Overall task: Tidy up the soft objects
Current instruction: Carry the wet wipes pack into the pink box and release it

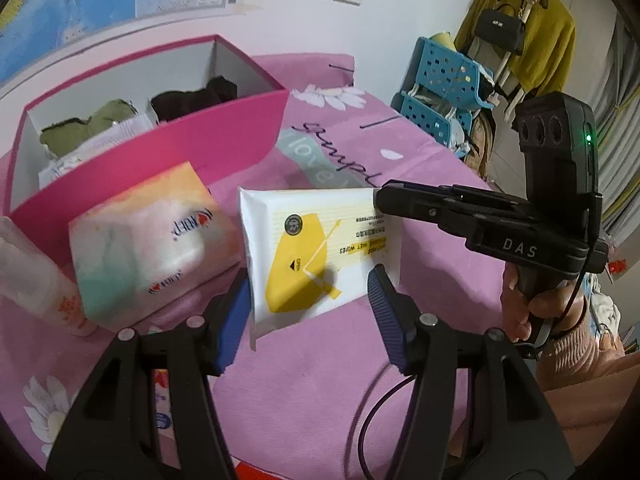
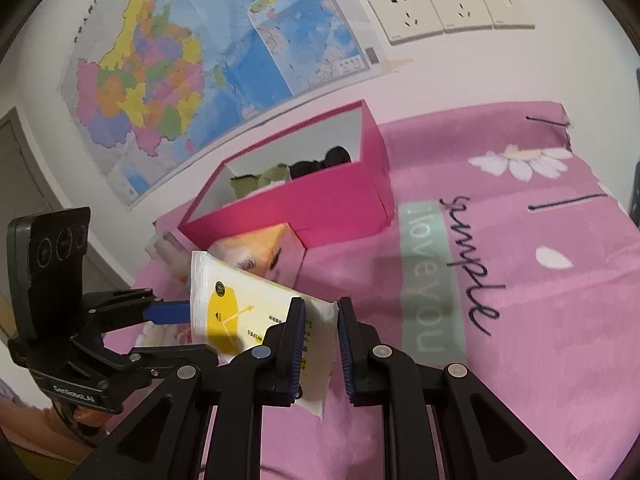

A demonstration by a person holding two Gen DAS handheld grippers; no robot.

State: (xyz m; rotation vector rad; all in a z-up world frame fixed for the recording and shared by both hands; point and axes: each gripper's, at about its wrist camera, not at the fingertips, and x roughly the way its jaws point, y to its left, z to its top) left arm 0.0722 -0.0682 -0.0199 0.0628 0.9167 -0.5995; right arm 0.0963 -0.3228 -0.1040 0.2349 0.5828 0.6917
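Note:
A white and yellow wet wipes pack (image 1: 316, 256) hangs just above the pink bedsheet (image 1: 320, 360), held from two sides. My left gripper (image 1: 308, 280) is shut across its near end, with a blue pad on each long edge. My right gripper (image 1: 378, 198) comes in from the right and is shut on the pack's far corner. In the right wrist view the right gripper (image 2: 320, 308) pinches the pack (image 2: 248, 312) by its sealed end, while the left gripper (image 2: 200, 332) clamps the other end. A pastel tissue pack (image 1: 152, 240) lies just left of it, in front of the pink box (image 1: 200, 140).
The open pink box (image 2: 320, 208) holds a green cloth (image 1: 92, 128), a black cloth (image 1: 196, 96) and some white packets. A white item (image 1: 36, 272) lies at the far left. Blue baskets (image 1: 444, 80) and hanging clothes stand beyond the bed's right edge.

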